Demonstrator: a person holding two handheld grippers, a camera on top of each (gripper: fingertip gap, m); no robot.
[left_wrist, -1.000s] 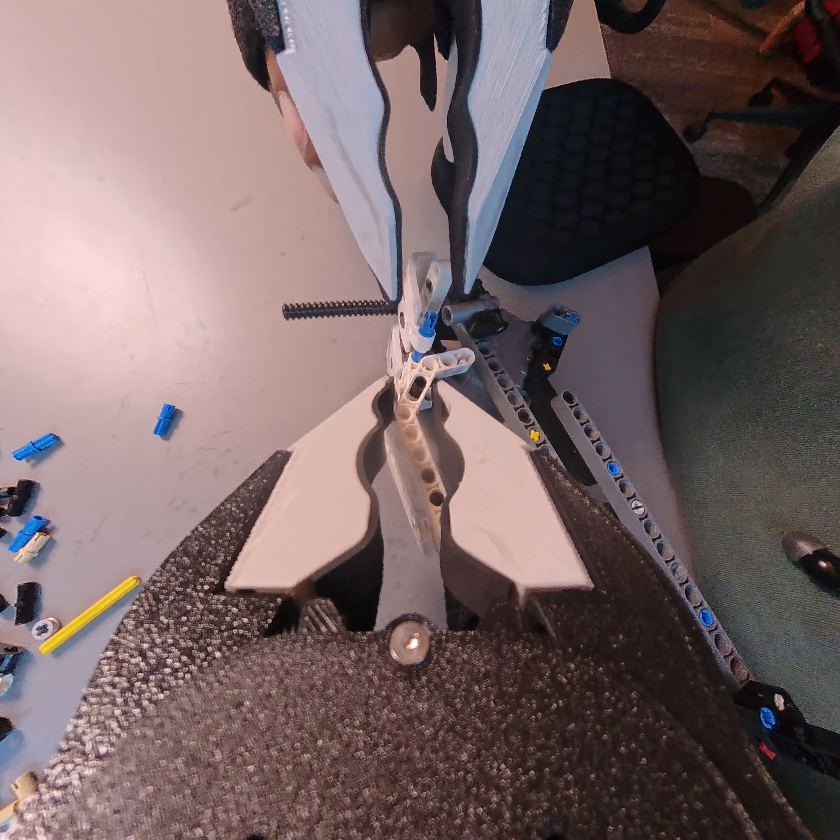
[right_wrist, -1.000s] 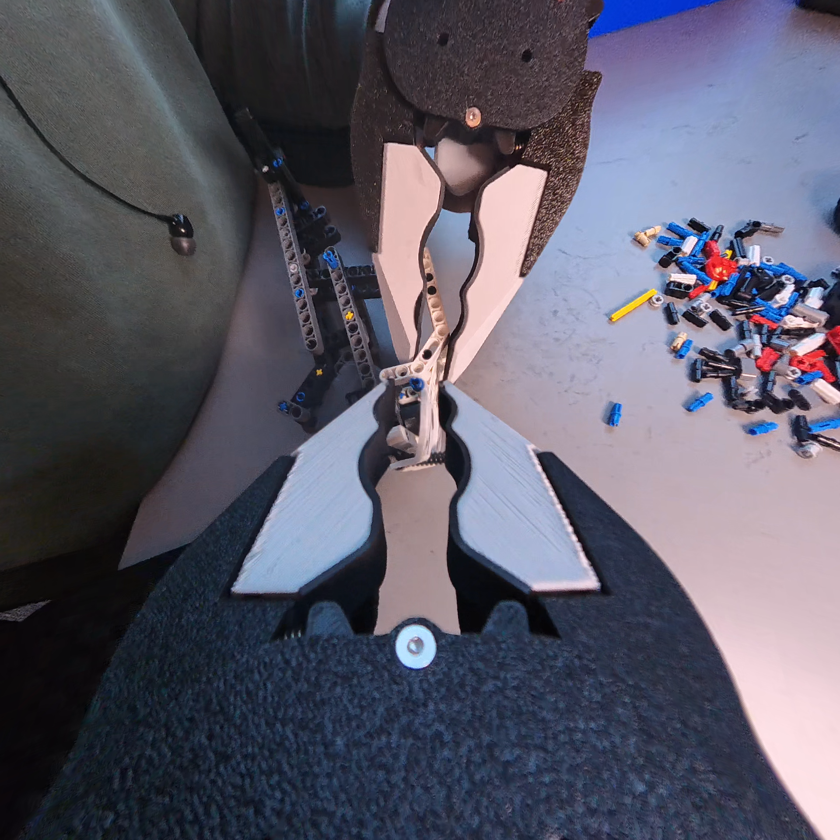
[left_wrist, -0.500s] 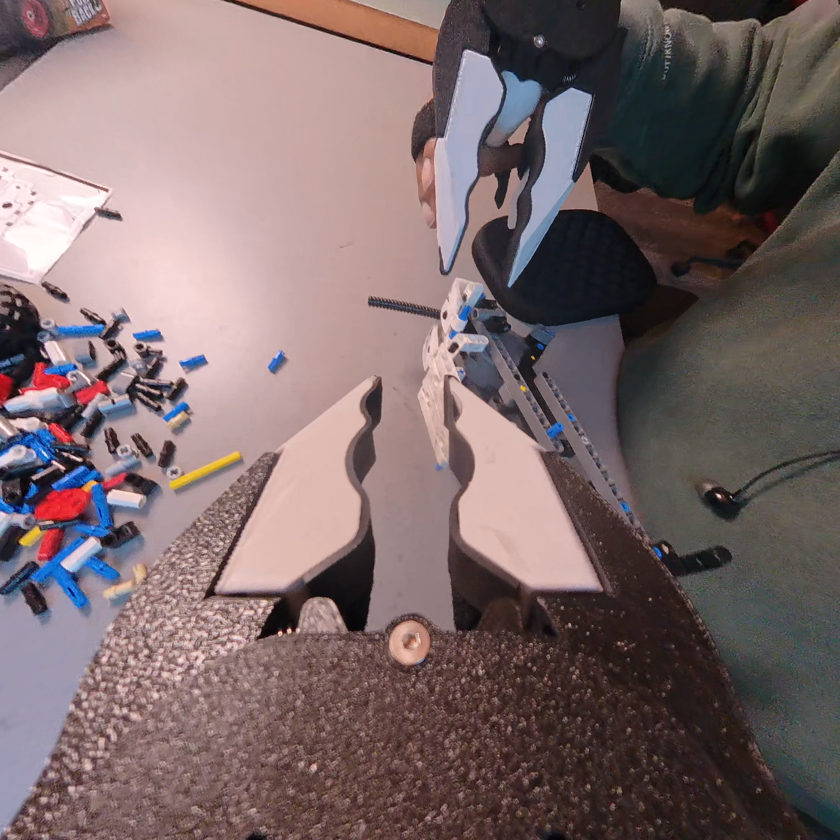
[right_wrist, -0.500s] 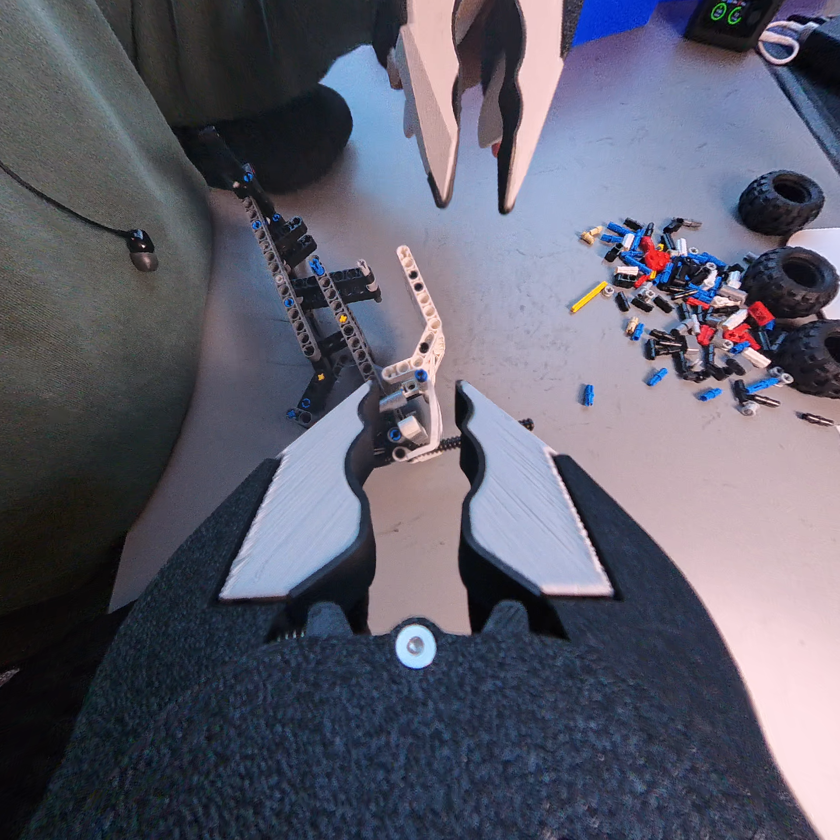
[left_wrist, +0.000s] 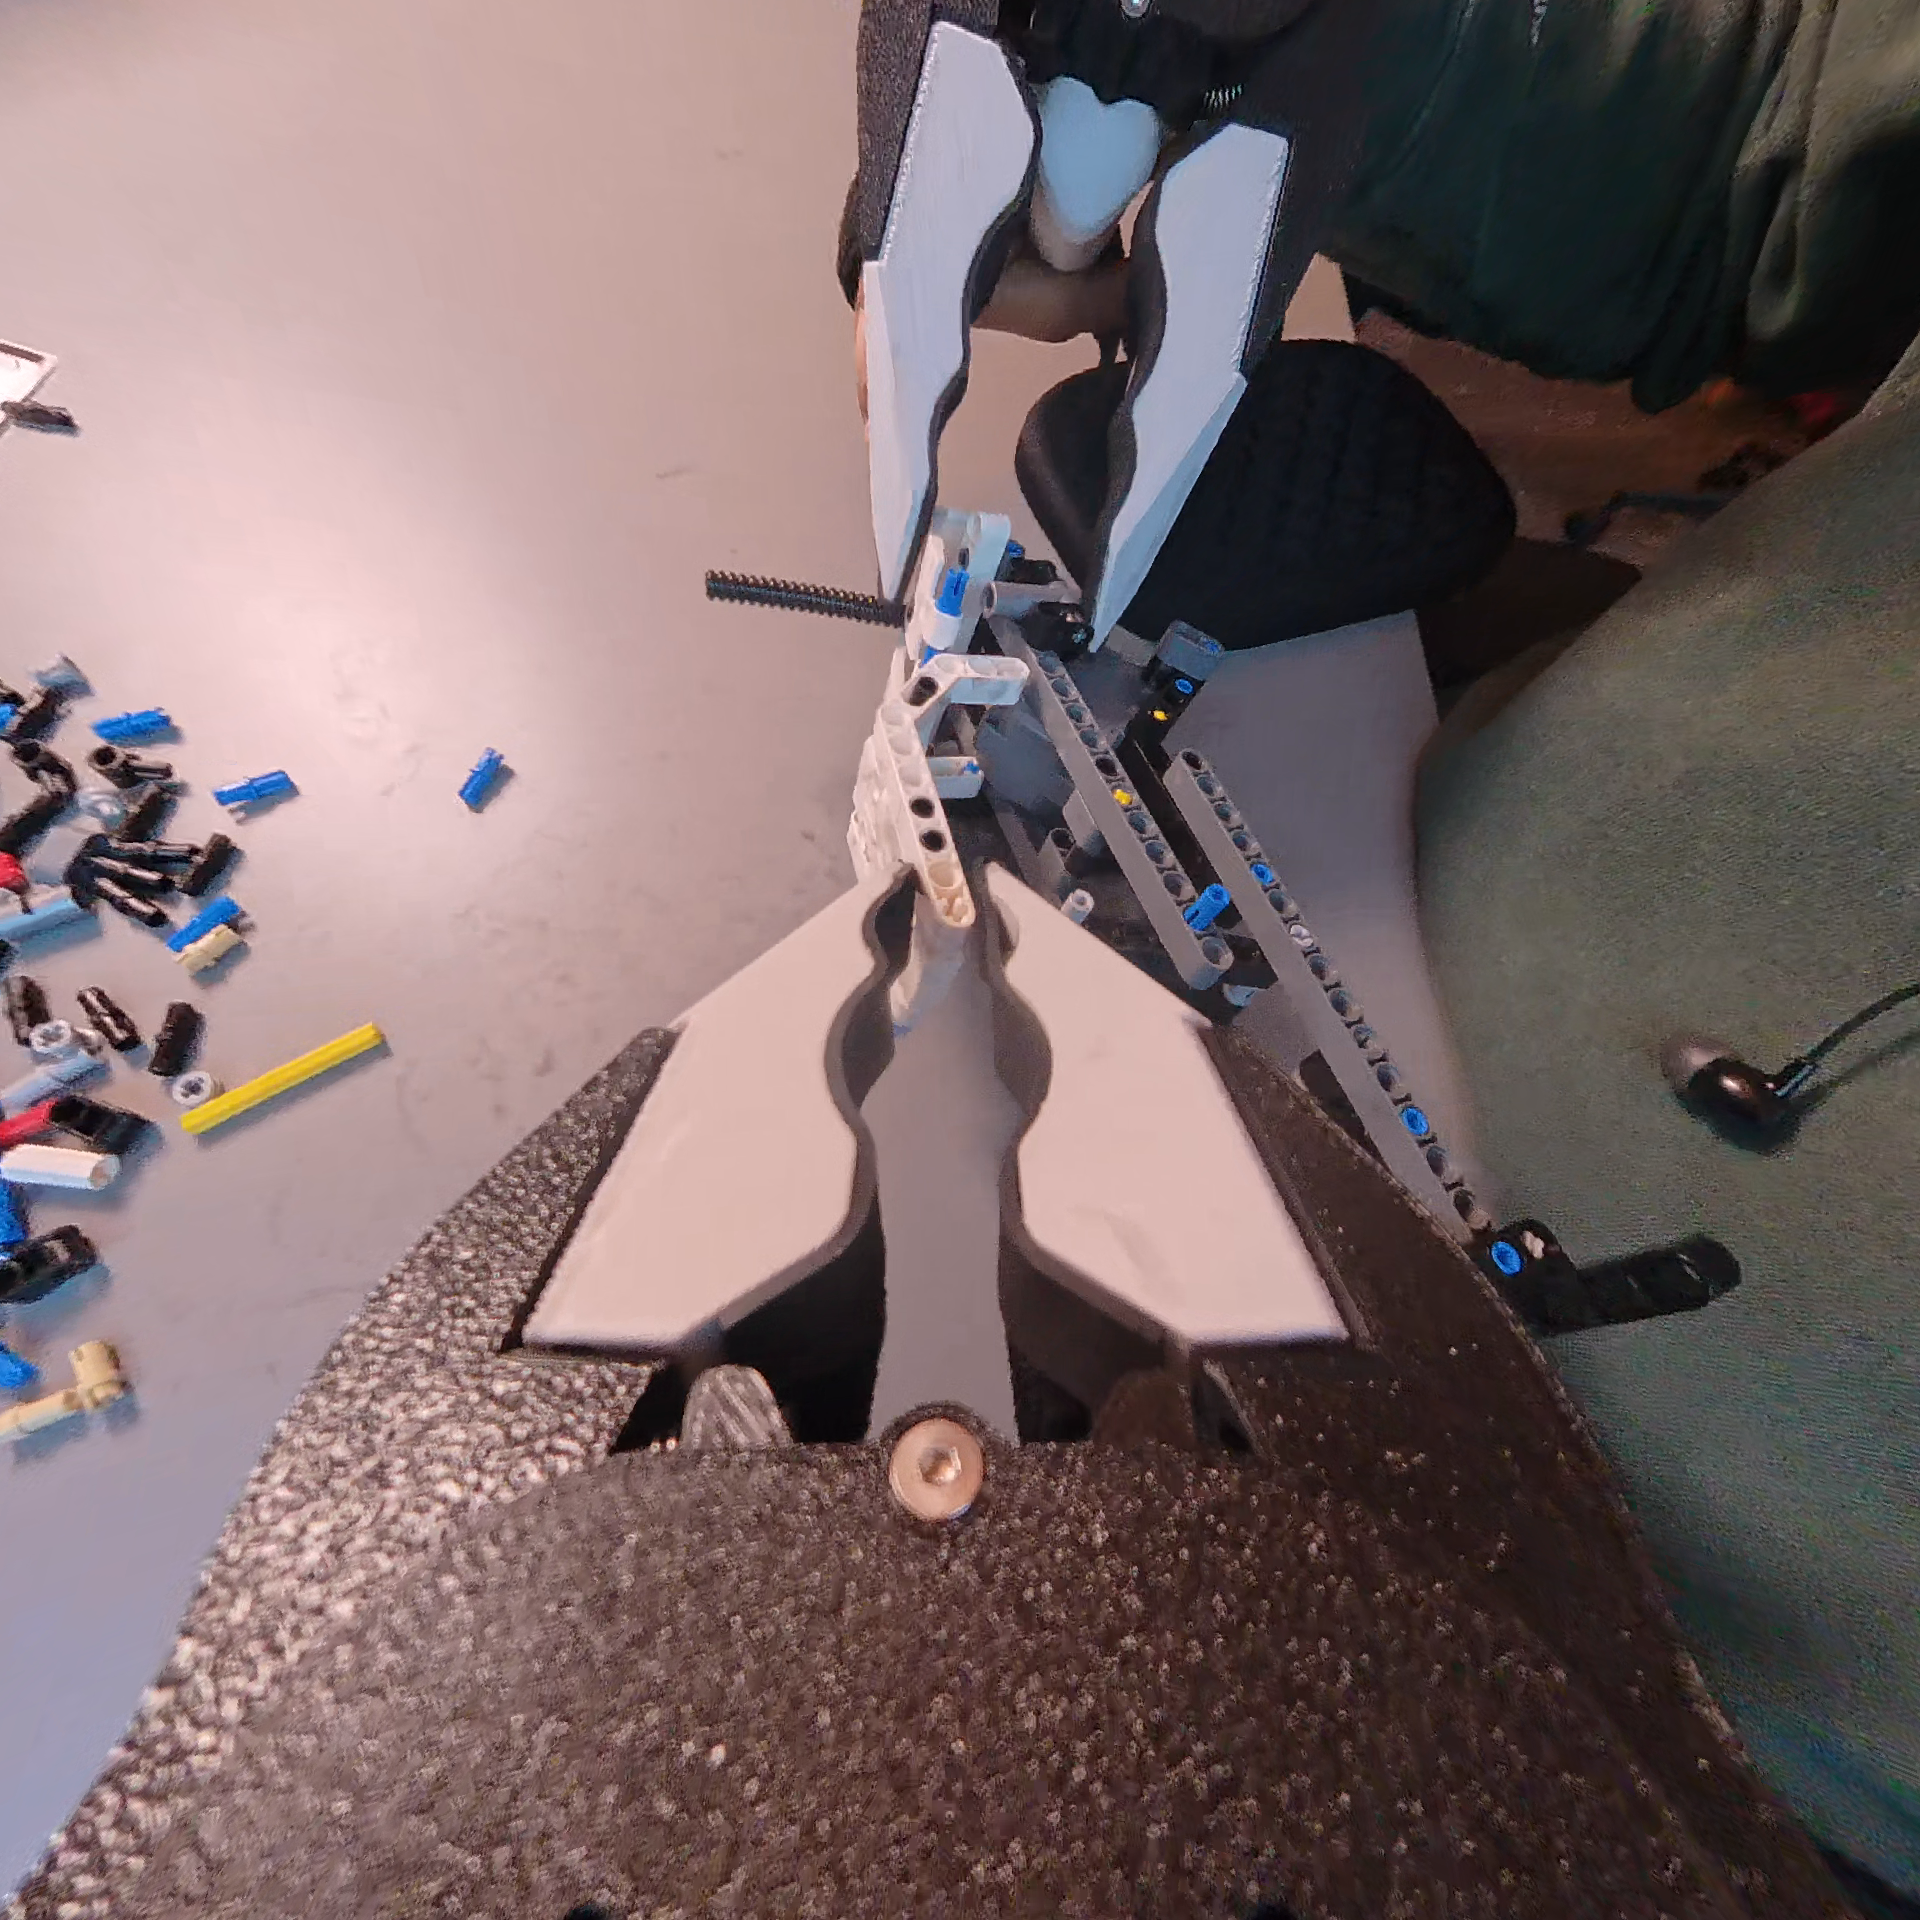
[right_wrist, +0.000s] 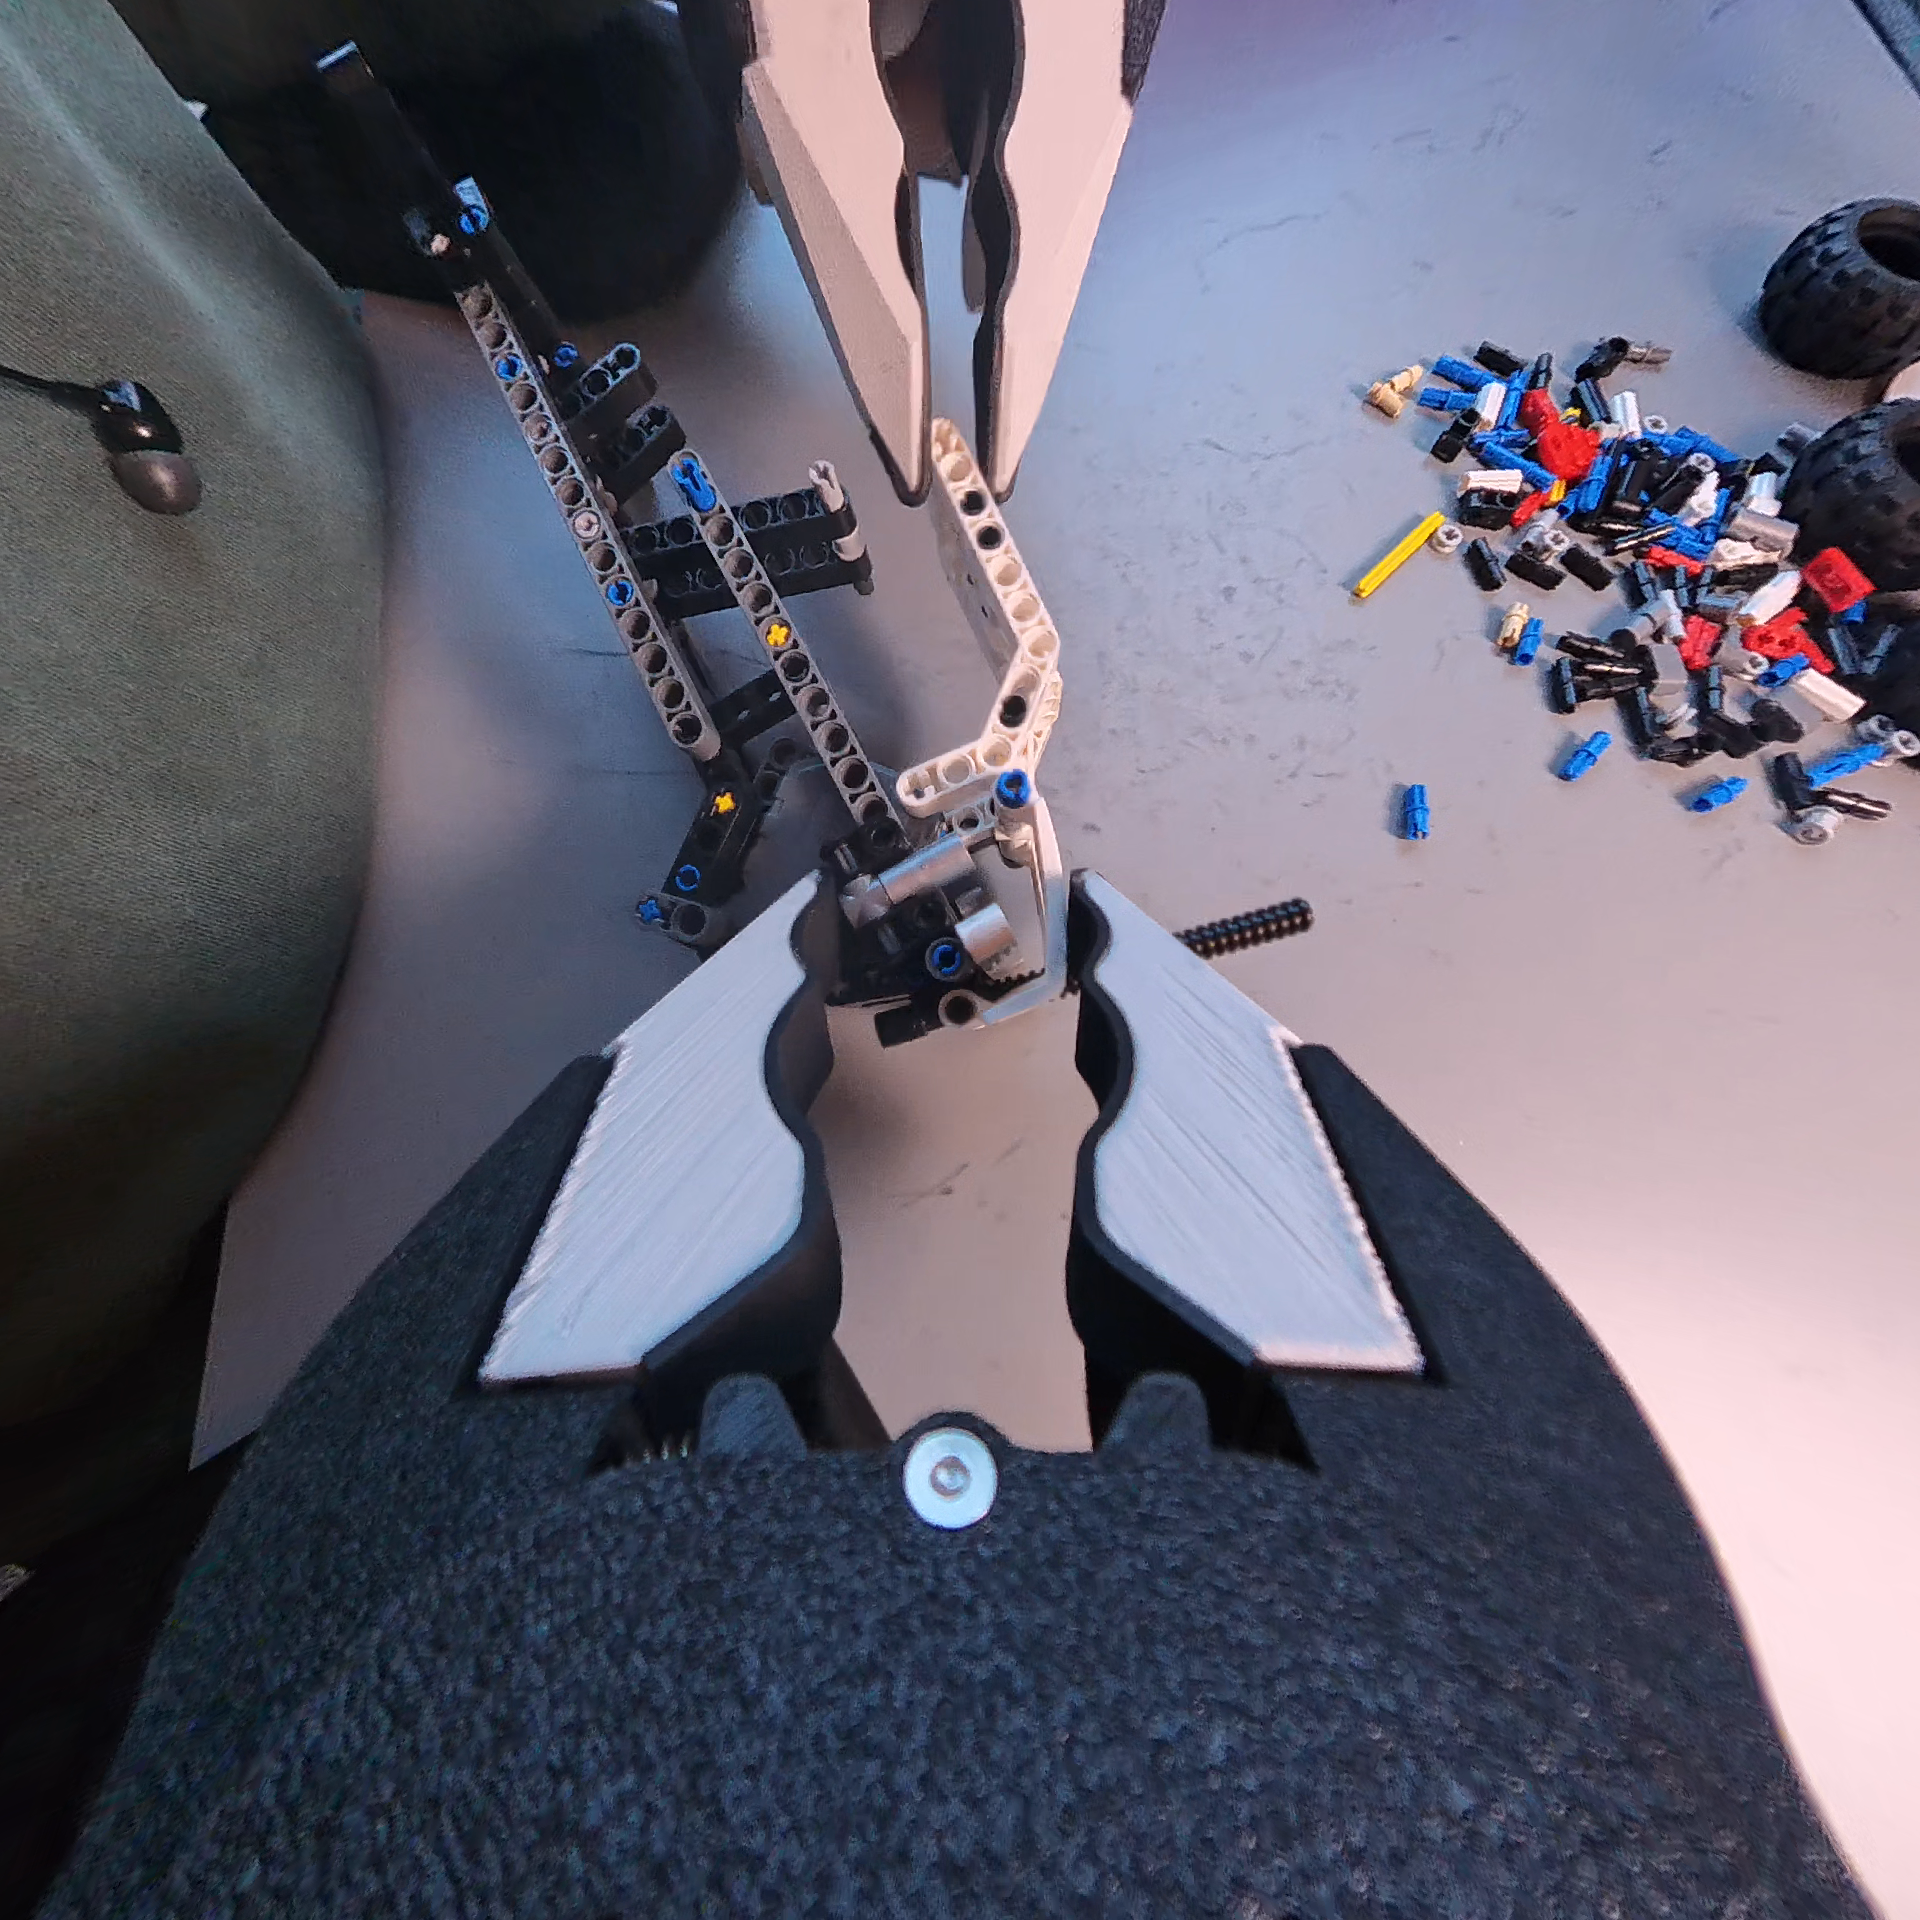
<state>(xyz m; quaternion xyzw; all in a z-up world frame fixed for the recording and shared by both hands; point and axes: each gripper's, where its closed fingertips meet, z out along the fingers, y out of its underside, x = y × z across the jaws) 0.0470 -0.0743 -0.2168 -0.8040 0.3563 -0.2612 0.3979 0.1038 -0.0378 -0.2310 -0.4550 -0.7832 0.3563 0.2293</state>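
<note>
A brick assembly of long grey and black holed beams (right_wrist: 644, 623) lies on the grey table, with a bent white beam (right_wrist: 1003, 582) joined to it. My left gripper (left_wrist: 943, 881) is shut on the free end of the white beam (left_wrist: 914, 810); it also shows at the top of the right wrist view (right_wrist: 958, 486). My right gripper (right_wrist: 945, 883) is open, its fingertips on either side of the grey, black and white cluster at the assembly's other end. It shows in the left wrist view (left_wrist: 1003, 623) too. A black ridged rod (right_wrist: 1247, 923) sticks out sideways from that cluster.
A pile of small loose blue, black, red and white pieces (right_wrist: 1662, 561) lies on the table, with a yellow rod (left_wrist: 281, 1077) and a stray blue pin (left_wrist: 483, 777). Black tyres (right_wrist: 1839, 291) sit beyond. A person's green garment (left_wrist: 1662, 831) and a black chair seat (left_wrist: 1299, 499) border the table edge. There is about 8 centimeters between the tips of the two grippers.
A second ago both grippers gripped the assembly, then both let go and pulled back. Now both are down at it again: the left has shut on the white beam, the right stays open.
</note>
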